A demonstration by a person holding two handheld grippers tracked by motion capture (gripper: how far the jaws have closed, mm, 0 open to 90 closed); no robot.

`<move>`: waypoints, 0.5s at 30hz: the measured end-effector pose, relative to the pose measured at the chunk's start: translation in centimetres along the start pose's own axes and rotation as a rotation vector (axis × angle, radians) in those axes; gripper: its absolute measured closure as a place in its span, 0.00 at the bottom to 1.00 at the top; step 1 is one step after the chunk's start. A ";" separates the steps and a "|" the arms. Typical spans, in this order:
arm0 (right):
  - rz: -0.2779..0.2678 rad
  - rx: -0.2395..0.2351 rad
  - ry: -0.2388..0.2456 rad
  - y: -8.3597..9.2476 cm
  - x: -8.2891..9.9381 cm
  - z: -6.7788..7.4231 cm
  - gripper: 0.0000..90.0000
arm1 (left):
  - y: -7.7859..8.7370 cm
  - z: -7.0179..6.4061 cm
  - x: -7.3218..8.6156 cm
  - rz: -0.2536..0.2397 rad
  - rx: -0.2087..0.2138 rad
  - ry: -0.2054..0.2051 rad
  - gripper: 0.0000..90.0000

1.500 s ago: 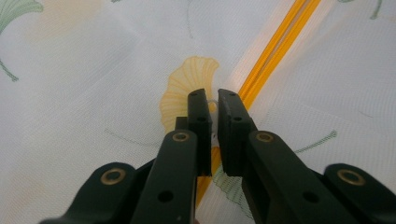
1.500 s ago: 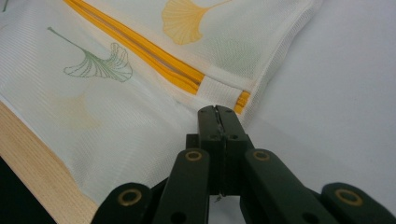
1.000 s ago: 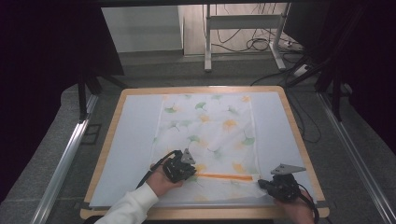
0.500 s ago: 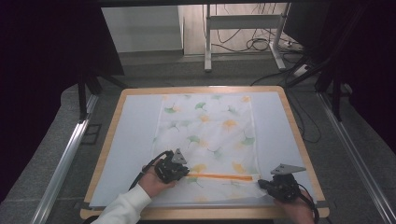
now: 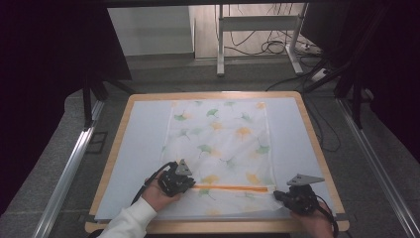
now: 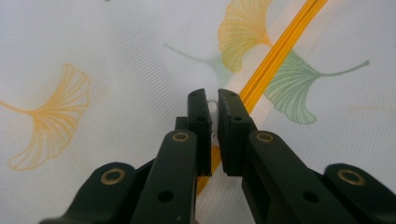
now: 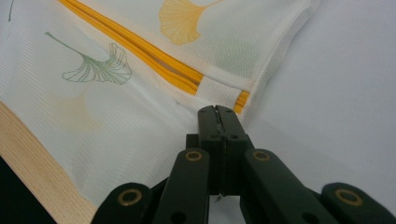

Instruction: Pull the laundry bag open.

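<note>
Mesh laundry bag [image 5: 220,148] lies flat mid-surface [image 5: 143,148], long axis running away from the person. Its orange zipper [image 5: 233,188] crosses the near end, side to side. Left tool [image 5: 184,182] pinches the zipper pull [image 6: 213,106]; right tool [image 5: 278,195] is clamped on the bag's near right corner.

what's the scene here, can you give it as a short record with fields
surface: wooden-edged table with a pale mat
item: white mesh bag printed with ginkgo leaves, lying flat
zipper: orange zipper running across the bag's near end
left gripper: left gripper shut on the small white zipper pull, at the zipper's left part
right gripper: right gripper shut on the bag's fabric beside the zipper's right end
work in hand: one end held, pull gripped
</note>
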State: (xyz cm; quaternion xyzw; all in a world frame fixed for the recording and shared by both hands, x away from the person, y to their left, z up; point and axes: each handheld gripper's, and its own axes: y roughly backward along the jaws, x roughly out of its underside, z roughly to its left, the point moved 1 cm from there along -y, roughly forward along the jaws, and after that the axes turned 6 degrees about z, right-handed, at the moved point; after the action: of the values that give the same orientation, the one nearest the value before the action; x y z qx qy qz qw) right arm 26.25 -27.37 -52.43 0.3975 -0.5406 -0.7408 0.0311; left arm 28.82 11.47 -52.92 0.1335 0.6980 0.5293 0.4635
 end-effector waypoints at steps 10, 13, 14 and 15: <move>-0.001 0.000 -0.001 0.0 0.0 0.0 0.99 | 0.5 0.6 1.0 -0.003 0.000 0.032 0.94; 0.000 0.000 -0.001 0.0 0.0 0.0 0.99 | 0.7 0.9 1.4 -0.003 0.000 0.040 0.94; -0.001 0.000 -0.001 0.0 0.0 0.0 0.99 | 0.7 0.9 1.4 -0.003 0.000 0.040 0.94; 0.000 -0.001 -0.002 0.0 0.0 0.0 0.99 | 0.9 1.1 1.7 -0.001 -0.003 0.046 0.94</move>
State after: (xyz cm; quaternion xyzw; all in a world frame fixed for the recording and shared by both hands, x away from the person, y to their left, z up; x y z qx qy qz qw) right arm 26.24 -27.37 -52.43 0.3971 -0.5402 -0.7413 0.0307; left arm 28.50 13.63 -53.04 0.1200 0.7077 0.5331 0.4479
